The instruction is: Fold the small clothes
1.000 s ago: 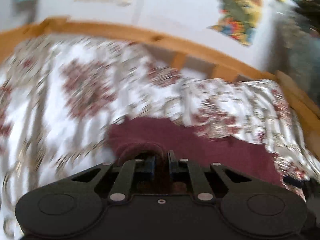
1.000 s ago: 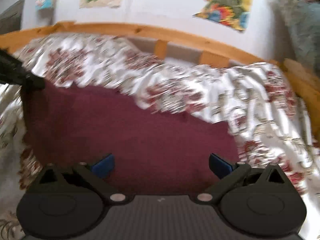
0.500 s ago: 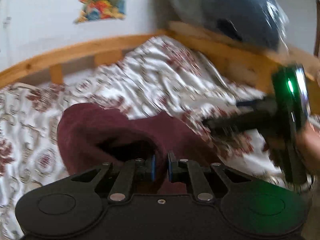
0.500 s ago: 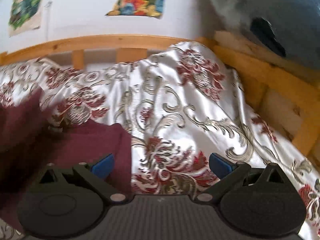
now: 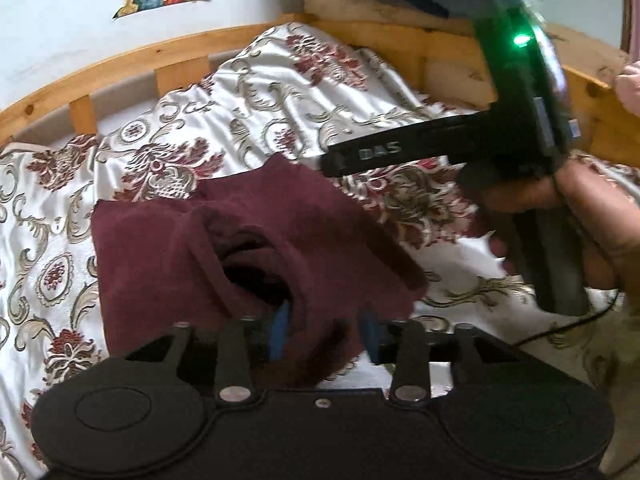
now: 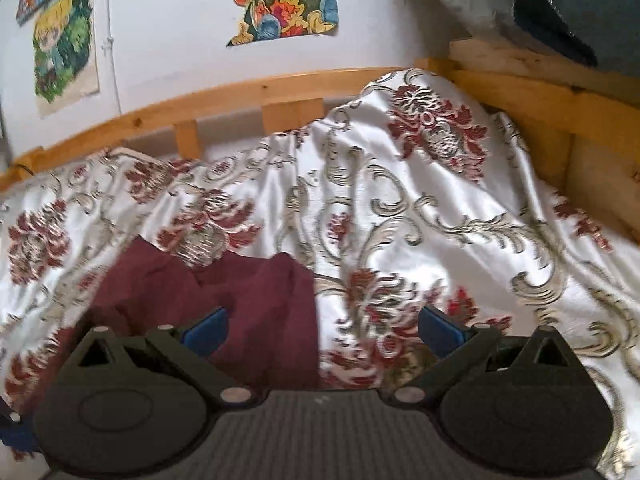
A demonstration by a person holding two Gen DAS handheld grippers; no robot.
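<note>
Two grippers hover over a floral bedspread [image 6: 400,208]. At left, the left gripper [image 5: 324,332] has its jaws opening, a fold of the maroon garment [image 5: 224,248] between the blue pads. At right, the right gripper [image 6: 320,328] is wide open, holding nothing, the garment's edge beneath.

soft, even daylight on my feeds, no hard shadows. satin bedspread [image 6: 400,208] throws a mild sheen. heavy fisheye bending: the wooden bed rail [image 6: 280,88] curves, corners go dark. left view is softer, the right gripper [image 5: 520,128] smeared by motion blur, its green led [image 5: 520,39] glaring. right view is sharper.
</note>
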